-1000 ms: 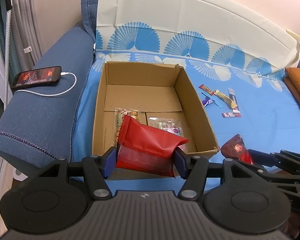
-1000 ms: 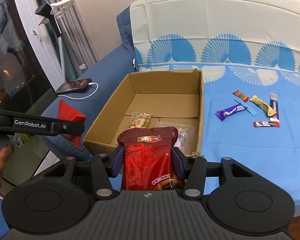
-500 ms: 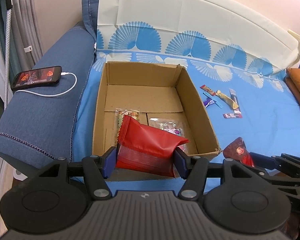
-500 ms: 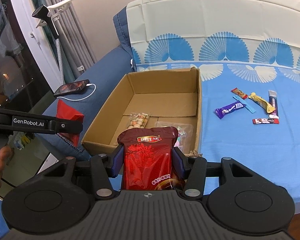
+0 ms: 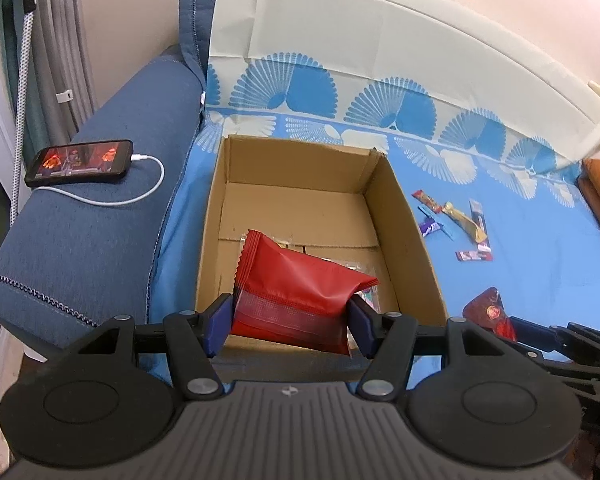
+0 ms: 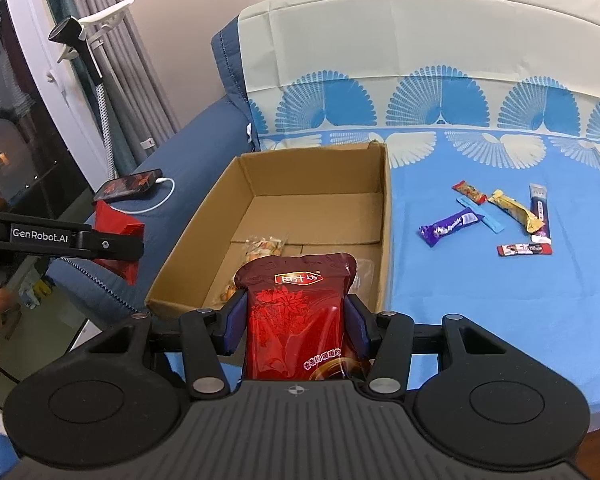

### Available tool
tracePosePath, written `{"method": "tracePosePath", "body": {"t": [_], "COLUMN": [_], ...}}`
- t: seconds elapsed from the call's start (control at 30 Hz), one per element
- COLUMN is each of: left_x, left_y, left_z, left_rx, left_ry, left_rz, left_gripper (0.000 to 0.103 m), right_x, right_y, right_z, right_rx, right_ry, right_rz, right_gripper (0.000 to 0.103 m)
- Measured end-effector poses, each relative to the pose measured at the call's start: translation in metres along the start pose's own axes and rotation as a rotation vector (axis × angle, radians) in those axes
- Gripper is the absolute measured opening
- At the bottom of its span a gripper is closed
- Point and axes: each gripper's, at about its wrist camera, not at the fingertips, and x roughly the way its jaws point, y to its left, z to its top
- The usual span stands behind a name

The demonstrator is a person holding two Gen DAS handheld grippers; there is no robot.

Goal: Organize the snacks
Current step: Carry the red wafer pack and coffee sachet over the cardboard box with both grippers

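On the far left a phone (image 5: 80,162) charges on the sofa arm. The left gripper (image 5: 288,320), clenched on a red snack bag (image 5: 300,292), has moved forward over the cardboard box (image 5: 412,240) since a second ago, so dropping it in looks next. The right gripper (image 6: 296,320) grips a dark red pouch (image 6: 296,312) near the box's front edge. Small bars (image 6: 496,220) lie unsorted on the sheet.

Each claw (image 5: 288,328) is matte black with blue finger pads (image 6: 236,320), silver screws and round discs; one arm reads "GenRobot.AI"
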Motion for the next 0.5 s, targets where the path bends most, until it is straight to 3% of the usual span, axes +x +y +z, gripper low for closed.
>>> {"method": "tracePosePath", "body": {"t": [0.5], "left_x": [0.034], "left_y": [-0.004], "left_z": [0.036], "left_rx": [-0.028], "left_ry": [0.013], "left_rz": [-0.018], "left_gripper": [0.067], "right_x": [0.044], "right_y": [-0.007], "right_z": [0.03], "right_rx": [0.042], "right_ry": [-0.012], "right_rz": [0.012], "right_gripper": [0.054]}}
